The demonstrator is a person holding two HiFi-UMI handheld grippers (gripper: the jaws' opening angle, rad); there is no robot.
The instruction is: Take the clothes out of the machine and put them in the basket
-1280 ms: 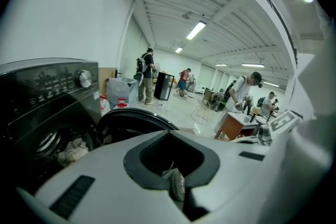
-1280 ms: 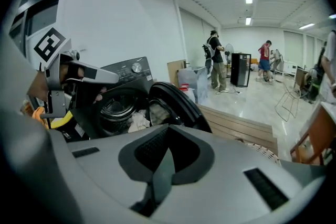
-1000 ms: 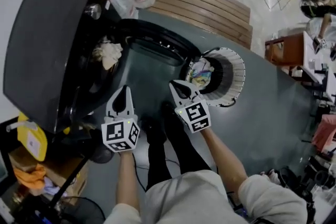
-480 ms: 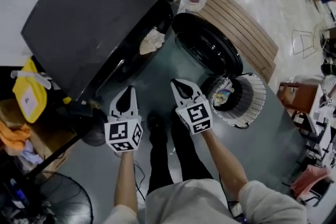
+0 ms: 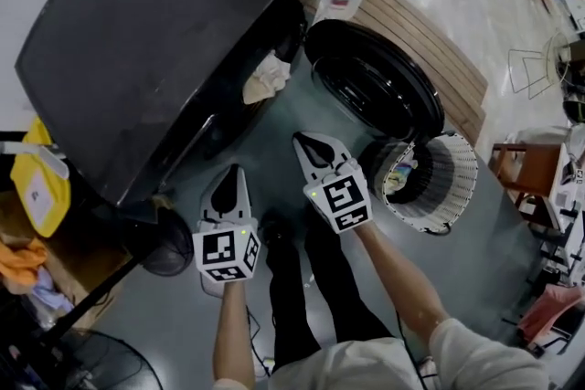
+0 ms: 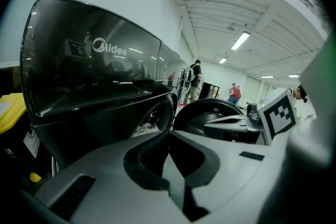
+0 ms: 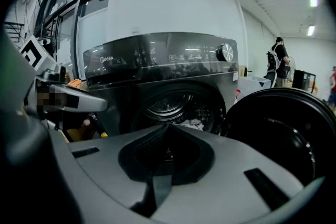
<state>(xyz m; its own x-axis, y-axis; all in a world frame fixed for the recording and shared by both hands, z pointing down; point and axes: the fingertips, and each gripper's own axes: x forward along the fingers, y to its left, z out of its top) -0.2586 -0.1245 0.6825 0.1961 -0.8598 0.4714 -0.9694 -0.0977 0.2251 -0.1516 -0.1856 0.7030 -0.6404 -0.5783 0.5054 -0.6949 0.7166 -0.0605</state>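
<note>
grippers: left gripper (image 5: 232,173) and right gripper (image 5: 309,144) clenched, empty
clothes (image 5: 266,78): in machine (image 5: 137,41) mouth, ahead of both tips
basket (image 5: 454,187): beside right gripper
advice: jaws to be opened before cloth is reached

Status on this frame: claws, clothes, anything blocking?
Both shut, empty: left claw, right claw. At the drum mouth, pale garment, untouched. Open door beside basket; nothing seen blocking.

Machine opening (image 7: 176,105) unblocked, open door (image 5: 375,91) at right, basket (image 5: 457,187) beyond.
</note>
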